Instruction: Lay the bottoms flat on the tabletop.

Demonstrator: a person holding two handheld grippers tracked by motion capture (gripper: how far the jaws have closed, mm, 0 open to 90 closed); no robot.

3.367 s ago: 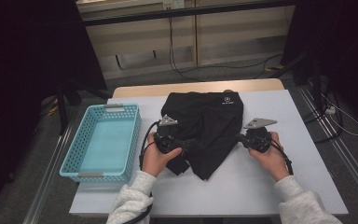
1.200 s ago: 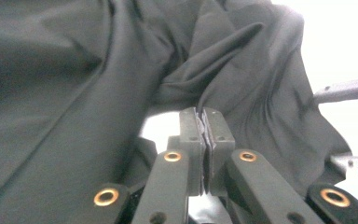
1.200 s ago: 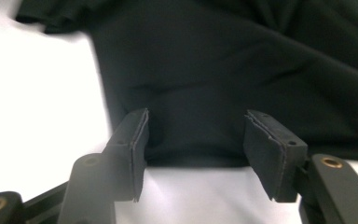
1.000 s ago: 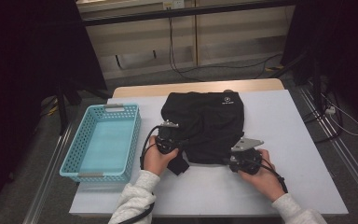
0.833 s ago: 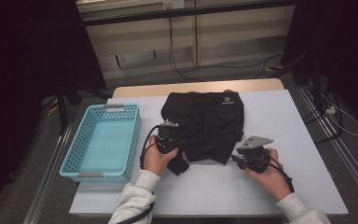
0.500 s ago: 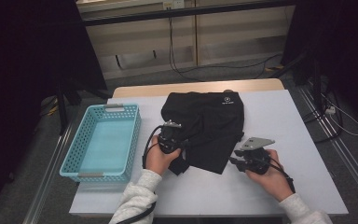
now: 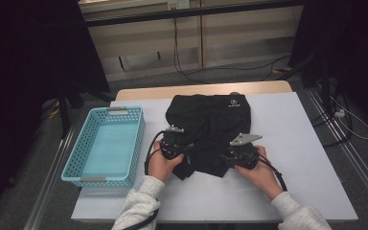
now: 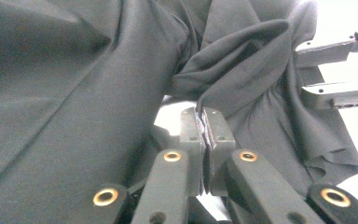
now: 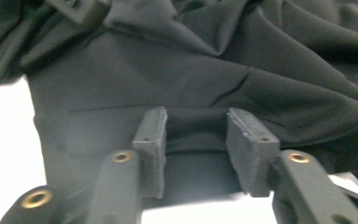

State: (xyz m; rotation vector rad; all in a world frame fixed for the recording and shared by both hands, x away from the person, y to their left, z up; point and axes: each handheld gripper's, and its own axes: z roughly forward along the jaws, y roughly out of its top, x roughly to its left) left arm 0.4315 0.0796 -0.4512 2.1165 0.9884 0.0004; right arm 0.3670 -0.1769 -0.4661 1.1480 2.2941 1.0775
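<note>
Soft, light black garment (image 7: 210, 129) will drape and slip; left claw (image 8: 206, 135) pinches a fold, right claw (image 9: 205, 140), jaws just opening, stands half-wide over the hem: grip edges

Your left gripper (image 8: 204, 122) has its jaws pinched tight on a fold of cloth (image 8: 242, 70) at the tips. Your right gripper (image 9: 196, 135) points toward the left one, jaws parted and just opening wider, cloth lying between them unpressed.
</note>
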